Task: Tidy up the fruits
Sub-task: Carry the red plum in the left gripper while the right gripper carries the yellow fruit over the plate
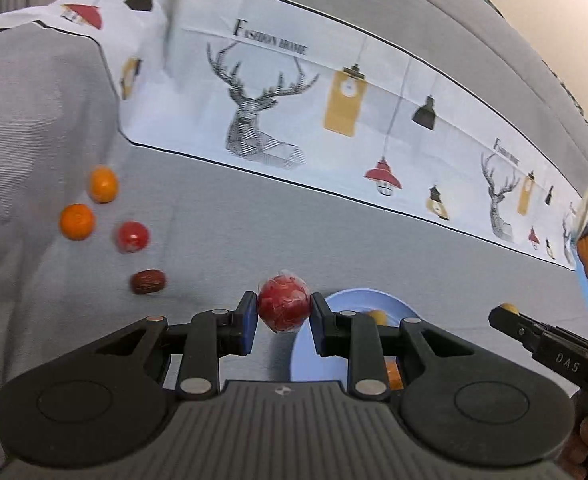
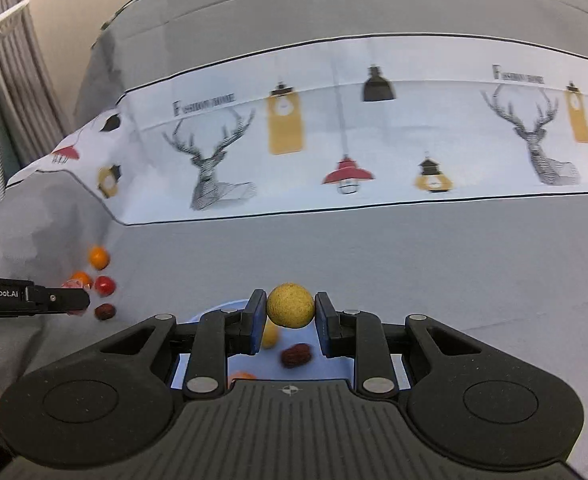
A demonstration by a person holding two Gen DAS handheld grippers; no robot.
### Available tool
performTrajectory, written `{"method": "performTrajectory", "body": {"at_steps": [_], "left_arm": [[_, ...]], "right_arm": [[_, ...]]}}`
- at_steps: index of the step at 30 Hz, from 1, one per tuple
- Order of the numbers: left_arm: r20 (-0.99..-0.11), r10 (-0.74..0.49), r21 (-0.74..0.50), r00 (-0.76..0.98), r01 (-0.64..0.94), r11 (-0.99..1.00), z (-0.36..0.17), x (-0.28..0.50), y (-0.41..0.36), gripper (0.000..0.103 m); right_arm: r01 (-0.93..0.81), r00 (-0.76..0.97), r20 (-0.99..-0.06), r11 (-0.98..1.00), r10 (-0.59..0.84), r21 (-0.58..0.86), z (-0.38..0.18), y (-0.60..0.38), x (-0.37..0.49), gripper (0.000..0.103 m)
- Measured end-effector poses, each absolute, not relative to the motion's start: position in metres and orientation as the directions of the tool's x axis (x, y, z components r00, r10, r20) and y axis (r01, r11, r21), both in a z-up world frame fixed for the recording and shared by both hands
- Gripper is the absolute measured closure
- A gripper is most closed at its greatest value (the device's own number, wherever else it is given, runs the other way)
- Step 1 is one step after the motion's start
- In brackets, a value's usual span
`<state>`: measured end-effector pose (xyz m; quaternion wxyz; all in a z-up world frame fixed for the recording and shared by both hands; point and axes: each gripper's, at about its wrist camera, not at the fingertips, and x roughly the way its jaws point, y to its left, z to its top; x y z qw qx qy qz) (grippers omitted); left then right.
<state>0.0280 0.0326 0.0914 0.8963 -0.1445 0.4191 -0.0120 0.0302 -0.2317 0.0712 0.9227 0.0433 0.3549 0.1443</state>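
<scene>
Loose fruit, far left: two oranges (image 1: 102, 184) (image 1: 76, 222), a wrapped red ball (image 1: 132, 237) and a dried red date (image 1: 147, 282) lay close together on the grey counter (image 1: 222, 216).
Left tongs (image 1: 284, 310): closed narrowly on a plastic-wrapped red fruit (image 1: 284, 307), pinched between the blue pads and carried in the air near the plate's left edge.
Blue plate (image 1: 357, 298): sat on the counter between the two tools; it held a date (image 2: 296, 355), a yellow piece (image 2: 270, 336) and an orange piece (image 2: 241, 376).
Right tongs (image 2: 290, 311): nearly closed on a yellow speckled round fruit (image 2: 290, 305), held above the plate.
Cloth: a printed band with deer and lamps (image 2: 333, 140) ran across behind.
</scene>
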Motion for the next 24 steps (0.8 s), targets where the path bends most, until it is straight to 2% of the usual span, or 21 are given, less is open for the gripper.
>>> {"method": "performTrajectory", "body": {"at_steps": [7, 24], "left_arm": [[-0.743, -0.189, -0.299, 0.642, -0.066, 0.952, 0.083, 0.04, 0.021, 0.072], [-0.826, -0.247, -0.198, 0.507, 0.149, 0.969, 0.052, 0.043, -0.03, 0.072]], "right_arm": [[-0.207, 0.699, -0.67, 0.968, 0.249, 0.144, 0.06, -0.259, 0.028, 0.076], [-0.3, 0.66, -0.698, 0.949, 0.279, 0.095, 0.044, -0.231, 0.034, 0.076]]}}
